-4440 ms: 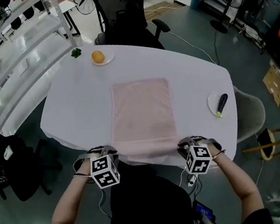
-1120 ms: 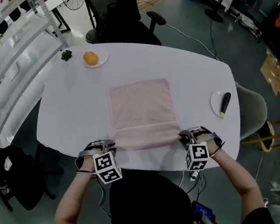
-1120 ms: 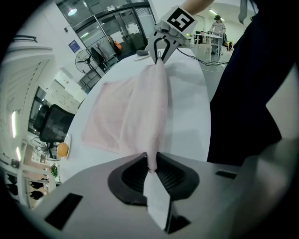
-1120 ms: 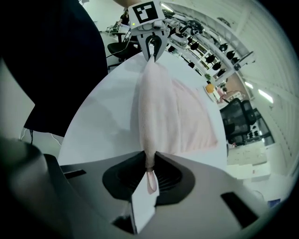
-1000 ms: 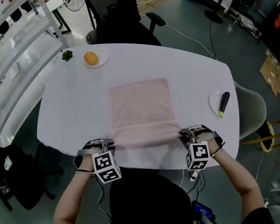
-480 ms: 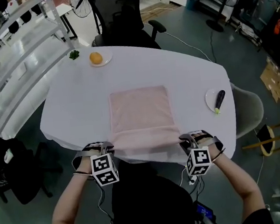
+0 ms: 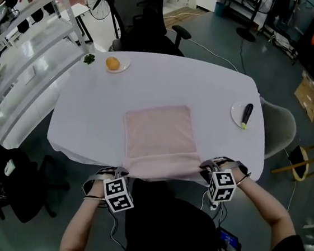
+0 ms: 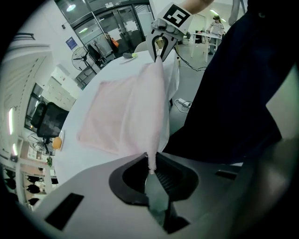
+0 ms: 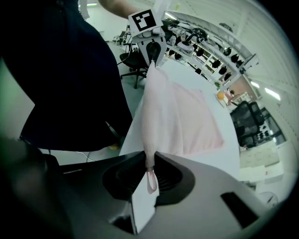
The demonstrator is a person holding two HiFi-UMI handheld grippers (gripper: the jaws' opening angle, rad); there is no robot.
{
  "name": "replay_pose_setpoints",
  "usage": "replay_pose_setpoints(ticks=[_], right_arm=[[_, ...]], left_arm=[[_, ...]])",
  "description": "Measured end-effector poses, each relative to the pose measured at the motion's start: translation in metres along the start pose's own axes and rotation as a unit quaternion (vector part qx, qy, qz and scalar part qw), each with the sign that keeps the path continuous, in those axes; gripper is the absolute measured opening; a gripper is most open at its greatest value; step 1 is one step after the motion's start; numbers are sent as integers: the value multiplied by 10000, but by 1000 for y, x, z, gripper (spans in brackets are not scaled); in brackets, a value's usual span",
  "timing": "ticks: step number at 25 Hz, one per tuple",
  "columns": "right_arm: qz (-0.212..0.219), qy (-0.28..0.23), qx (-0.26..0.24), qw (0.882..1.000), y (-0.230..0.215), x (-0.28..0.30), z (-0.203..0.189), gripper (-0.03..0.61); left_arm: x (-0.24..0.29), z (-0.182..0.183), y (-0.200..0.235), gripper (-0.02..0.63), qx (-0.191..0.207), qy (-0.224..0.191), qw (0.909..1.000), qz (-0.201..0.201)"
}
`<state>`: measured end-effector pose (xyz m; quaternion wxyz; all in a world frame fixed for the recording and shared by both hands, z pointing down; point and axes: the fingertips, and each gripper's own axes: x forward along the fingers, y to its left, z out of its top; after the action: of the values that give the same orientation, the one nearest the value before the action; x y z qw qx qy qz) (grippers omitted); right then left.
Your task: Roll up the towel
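A pink towel (image 7: 159,136) lies flat on the white table (image 7: 82,111), and its near end reaches the table's near edge. My left gripper (image 7: 120,173) is shut on the near left corner. My right gripper (image 7: 206,168) is shut on the near right corner. In the left gripper view the towel (image 8: 131,112) runs from my left gripper (image 8: 149,164) across to the right gripper (image 8: 161,44). In the right gripper view the towel's corner with a small loop (image 9: 151,179) hangs between the pads. The towel (image 9: 180,116) stretches on to the left gripper (image 9: 152,46).
A plate with an orange (image 7: 113,64) and a green sprig (image 7: 88,59) sit at the far left of the table. A plate with a dark, green-tipped object (image 7: 245,115) is at the right edge. A black office chair (image 7: 139,14) stands behind the table, a pale chair (image 7: 281,127) at its right.
Both grippers have drawn back toward me to the table's near edge. The towel has slid with them along the table toward me.
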<state>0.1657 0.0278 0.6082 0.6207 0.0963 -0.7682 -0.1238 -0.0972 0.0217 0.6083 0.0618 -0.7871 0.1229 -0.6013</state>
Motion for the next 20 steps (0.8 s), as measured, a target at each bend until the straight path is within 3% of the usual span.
replay_pose_setpoints(ticks=[8, 20], right_arm=[[1149, -319, 1020, 9876, -33, -9, 2, 61], [1208, -284, 1883, 9742, -118, 18, -6, 71]], left_arm=[[-13, 6, 30, 49, -561, -319, 9963, -562], [8, 6, 109, 61, -1136, -410, 9913, -524]])
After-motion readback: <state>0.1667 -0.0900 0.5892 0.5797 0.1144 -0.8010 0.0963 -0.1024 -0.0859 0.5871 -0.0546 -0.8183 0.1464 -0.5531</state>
